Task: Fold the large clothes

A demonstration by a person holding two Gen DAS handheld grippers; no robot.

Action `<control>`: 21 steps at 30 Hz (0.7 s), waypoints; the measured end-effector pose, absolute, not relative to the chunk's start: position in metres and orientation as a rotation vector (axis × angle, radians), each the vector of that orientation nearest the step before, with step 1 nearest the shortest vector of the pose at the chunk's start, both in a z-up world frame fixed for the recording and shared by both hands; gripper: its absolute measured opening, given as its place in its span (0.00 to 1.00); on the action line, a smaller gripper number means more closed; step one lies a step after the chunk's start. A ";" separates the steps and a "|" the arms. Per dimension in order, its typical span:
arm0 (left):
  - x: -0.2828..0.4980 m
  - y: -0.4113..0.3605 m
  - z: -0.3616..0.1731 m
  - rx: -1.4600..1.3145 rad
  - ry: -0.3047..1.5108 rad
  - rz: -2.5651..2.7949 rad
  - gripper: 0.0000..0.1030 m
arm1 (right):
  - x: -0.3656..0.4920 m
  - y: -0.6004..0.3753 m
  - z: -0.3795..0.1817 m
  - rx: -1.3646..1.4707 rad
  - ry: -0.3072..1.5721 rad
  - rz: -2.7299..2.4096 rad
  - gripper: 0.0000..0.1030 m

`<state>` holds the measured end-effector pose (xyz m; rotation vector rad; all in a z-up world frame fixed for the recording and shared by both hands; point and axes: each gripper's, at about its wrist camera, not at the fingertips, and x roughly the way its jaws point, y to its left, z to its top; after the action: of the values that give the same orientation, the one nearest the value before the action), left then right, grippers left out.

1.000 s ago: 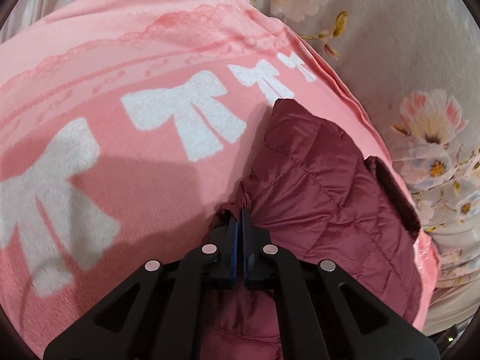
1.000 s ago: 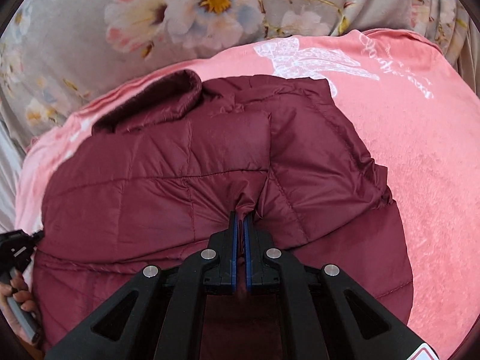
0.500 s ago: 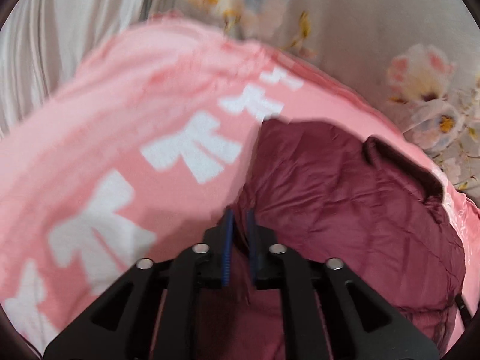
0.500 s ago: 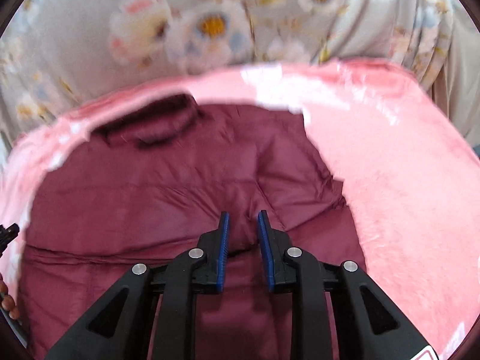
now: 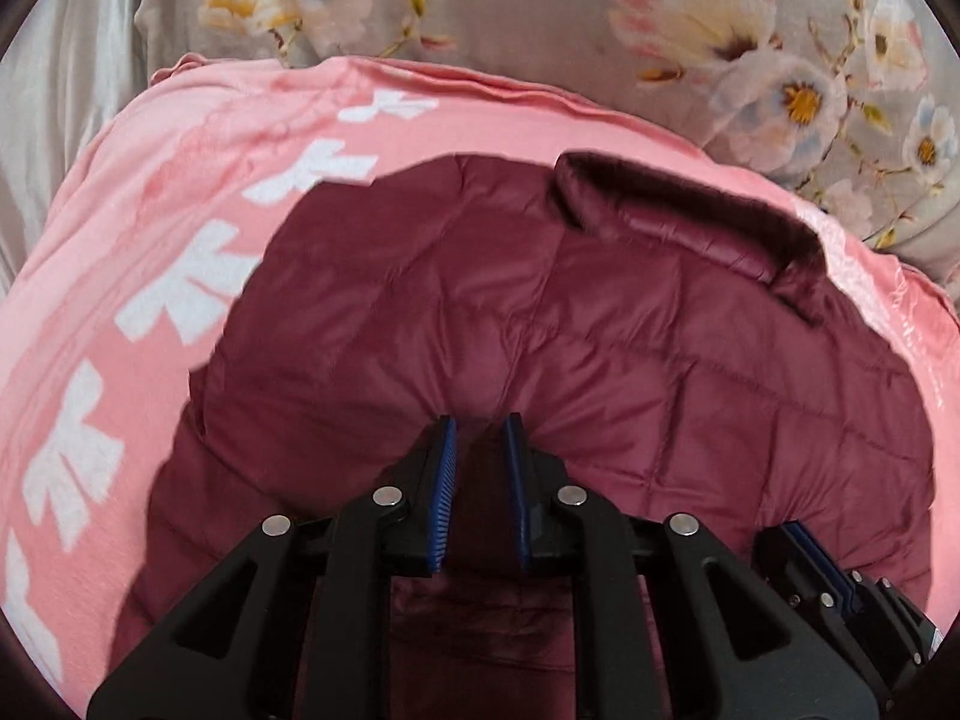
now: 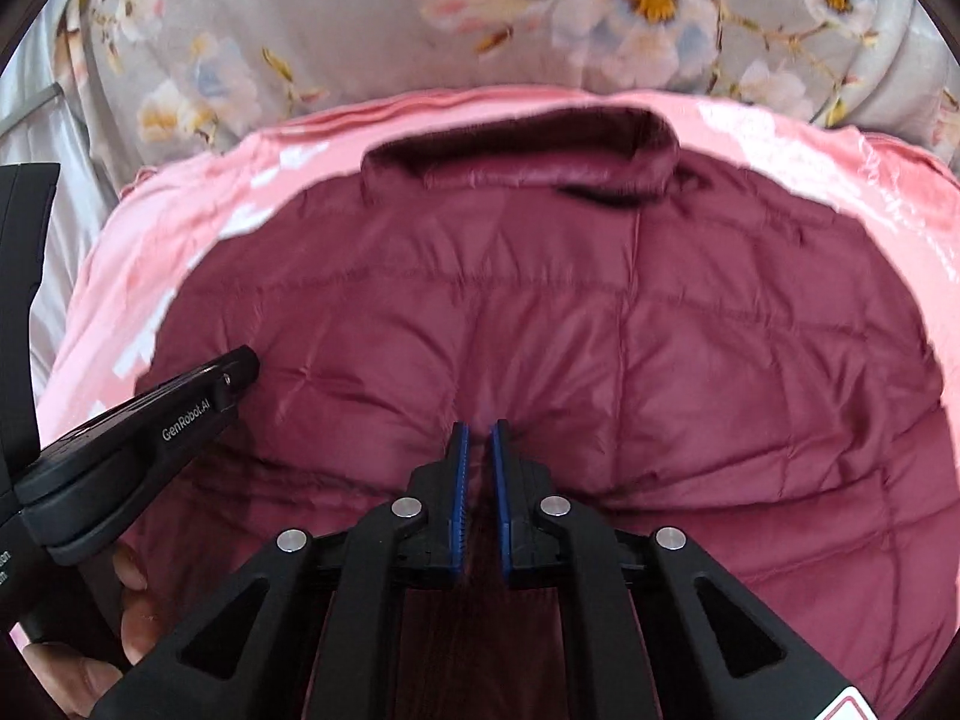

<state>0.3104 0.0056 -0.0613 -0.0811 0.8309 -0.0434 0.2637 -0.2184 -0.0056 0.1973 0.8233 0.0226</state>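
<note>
A maroon quilted puffer jacket [image 5: 600,330] lies spread on a pink blanket [image 5: 150,252], collar [image 5: 678,210] at the far side. My left gripper [image 5: 480,426] is open, its blue-padded fingers slightly apart over the jacket's near fold, holding nothing. In the right wrist view the same jacket [image 6: 570,312] fills the middle with its collar [image 6: 522,150] at the top. My right gripper [image 6: 478,429] is open with a narrow gap, resting at a puckered spot of the fabric. The left gripper's body [image 6: 132,420] shows at the left.
The pink blanket with white bow prints [image 5: 198,288] lies on a grey floral bedsheet [image 5: 750,60]. The floral sheet [image 6: 540,18] runs along the far side. The right gripper's tip [image 5: 822,570] shows at the lower right in the left wrist view.
Both grippers let go of the jacket fabric they were pinching and opened. Both views swung toward the collar, and the jacket now lies spread flatter.
</note>
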 end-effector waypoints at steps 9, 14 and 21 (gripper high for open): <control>0.304 0.000 -0.076 -0.031 0.814 -0.027 0.15 | 0.264 -0.208 -0.013 0.138 0.820 -0.005 0.03; 0.305 -0.003 -0.077 -0.004 0.816 -0.015 0.15 | 0.264 -0.213 -0.014 0.166 0.818 0.006 0.02; 0.306 -0.002 -0.076 -0.015 0.817 -0.026 0.15 | 0.250 -0.237 -0.012 0.233 0.837 -0.003 0.00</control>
<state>0.3061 -0.0025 -0.0763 -0.0154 0.8171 -0.0259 0.2504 -0.2365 -0.0118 0.2328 0.8367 -0.0028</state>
